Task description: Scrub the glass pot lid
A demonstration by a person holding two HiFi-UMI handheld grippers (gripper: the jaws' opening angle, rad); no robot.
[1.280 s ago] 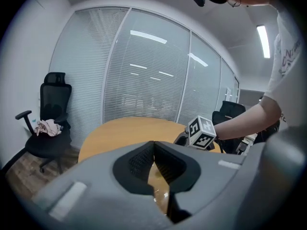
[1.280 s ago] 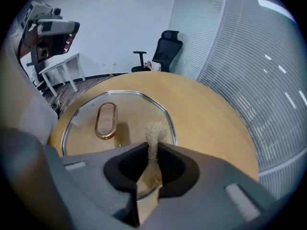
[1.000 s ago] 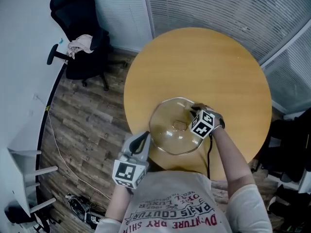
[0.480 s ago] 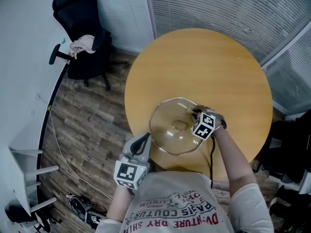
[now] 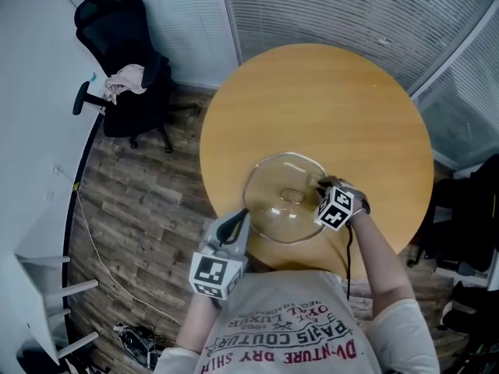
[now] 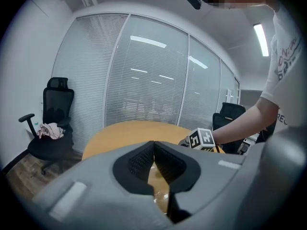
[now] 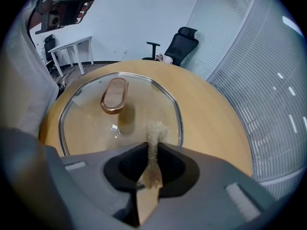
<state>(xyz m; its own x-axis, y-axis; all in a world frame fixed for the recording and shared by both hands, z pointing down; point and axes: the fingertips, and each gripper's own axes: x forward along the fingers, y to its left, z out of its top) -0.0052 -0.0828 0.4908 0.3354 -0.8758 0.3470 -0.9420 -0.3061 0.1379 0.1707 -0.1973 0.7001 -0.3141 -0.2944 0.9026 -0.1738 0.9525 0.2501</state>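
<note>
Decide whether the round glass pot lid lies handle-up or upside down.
Handle-up: the round glass pot lid shows its copper-coloured oval handle on top, metal rim toward the round wooden table.

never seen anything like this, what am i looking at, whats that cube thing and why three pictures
There is no robot here. A person holds a clamp tool in each hand, and each cube with square markers is part of its tool. One picture comes from a camera on the person's head, looking down. The other two come from cameras riding on the tools, looking along their fingers. On the round wooden table lies a glass pot lid. The right gripper is shut on a tan scrub pad at the lid's edge. The left gripper seems to pinch the lid's near rim.
</note>
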